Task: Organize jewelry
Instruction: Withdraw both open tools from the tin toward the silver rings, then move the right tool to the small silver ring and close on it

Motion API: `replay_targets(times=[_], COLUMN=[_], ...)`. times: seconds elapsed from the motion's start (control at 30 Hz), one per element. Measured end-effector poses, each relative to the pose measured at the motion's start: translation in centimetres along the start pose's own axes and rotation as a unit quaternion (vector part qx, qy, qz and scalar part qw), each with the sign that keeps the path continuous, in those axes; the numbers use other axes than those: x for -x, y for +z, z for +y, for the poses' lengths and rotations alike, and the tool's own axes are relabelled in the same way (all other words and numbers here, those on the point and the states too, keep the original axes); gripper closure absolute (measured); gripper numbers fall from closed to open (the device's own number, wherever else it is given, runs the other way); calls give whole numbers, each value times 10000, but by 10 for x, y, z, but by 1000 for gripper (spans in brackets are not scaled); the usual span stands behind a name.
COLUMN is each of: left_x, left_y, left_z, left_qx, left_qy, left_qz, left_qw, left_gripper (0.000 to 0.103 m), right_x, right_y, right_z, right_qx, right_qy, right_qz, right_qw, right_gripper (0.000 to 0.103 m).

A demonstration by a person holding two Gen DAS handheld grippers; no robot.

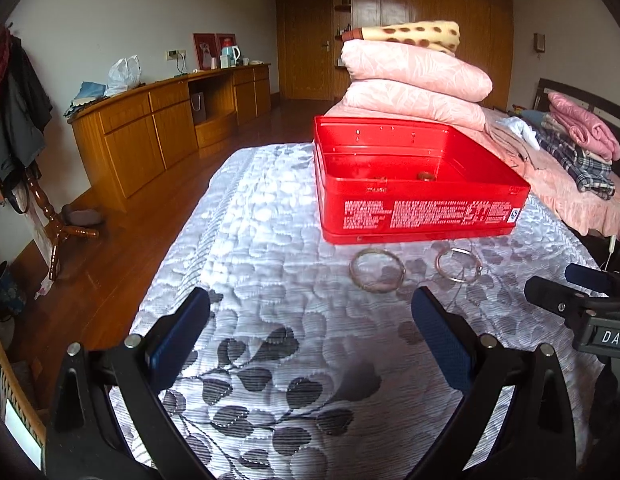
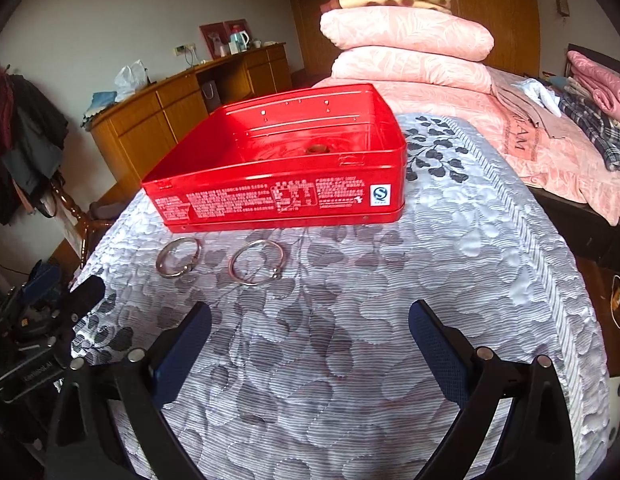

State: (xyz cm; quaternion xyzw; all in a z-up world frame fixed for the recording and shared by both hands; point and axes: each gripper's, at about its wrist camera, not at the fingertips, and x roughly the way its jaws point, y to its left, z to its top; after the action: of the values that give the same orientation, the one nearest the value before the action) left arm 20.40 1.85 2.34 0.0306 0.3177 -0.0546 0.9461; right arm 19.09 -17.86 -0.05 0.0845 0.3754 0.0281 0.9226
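Observation:
An open red tin box [image 1: 421,216] [image 2: 278,200] stands on a silvery quilted cloth with a leaf pattern. Small brownish pieces lie inside it [image 1: 425,176] [image 2: 317,148]. Two metal bangles lie flat on the cloth just in front of the box: a thicker one [image 1: 377,270] [image 2: 178,258] and a thin wire one [image 1: 458,265] [image 2: 255,262]. My left gripper [image 1: 310,320] is open, short of the bangles, with nothing between its fingers. My right gripper [image 2: 310,328] is open too, nearer than the thin bangle and to its right. The right gripper's tips [image 1: 549,292] show at the left wrist view's right edge.
Folded pink quilts and a spotted blanket [image 1: 413,76] are stacked on the bed behind the box, with folded clothes [image 1: 577,140] to the right. A wooden sideboard [image 1: 162,120] runs along the left wall, and a coat stand [image 1: 50,216] stands on the wood floor.

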Motion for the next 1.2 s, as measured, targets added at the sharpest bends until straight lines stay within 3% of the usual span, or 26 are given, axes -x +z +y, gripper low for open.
replay_targets(times=[0.27,0.8,1.2], left_x=[-5,-30,-35], left_y=[3,12,13], left_z=[0,7,21], left_qx=[54,204,404], left_qy=[-88,-68,-70], left_qz=[62,397,438], left_qw=[9999,9990,9982], left_gripper=[5,5,5], right_x=[-13,-52,-67], right_y=[6,23,25], right_z=[12,28,40], right_qx=[151,308,463], right_qy=[203,142,-67], right_qz=[130,490,664], right_qw=[9996,9982,9967], right_gripper=[6,7,25])
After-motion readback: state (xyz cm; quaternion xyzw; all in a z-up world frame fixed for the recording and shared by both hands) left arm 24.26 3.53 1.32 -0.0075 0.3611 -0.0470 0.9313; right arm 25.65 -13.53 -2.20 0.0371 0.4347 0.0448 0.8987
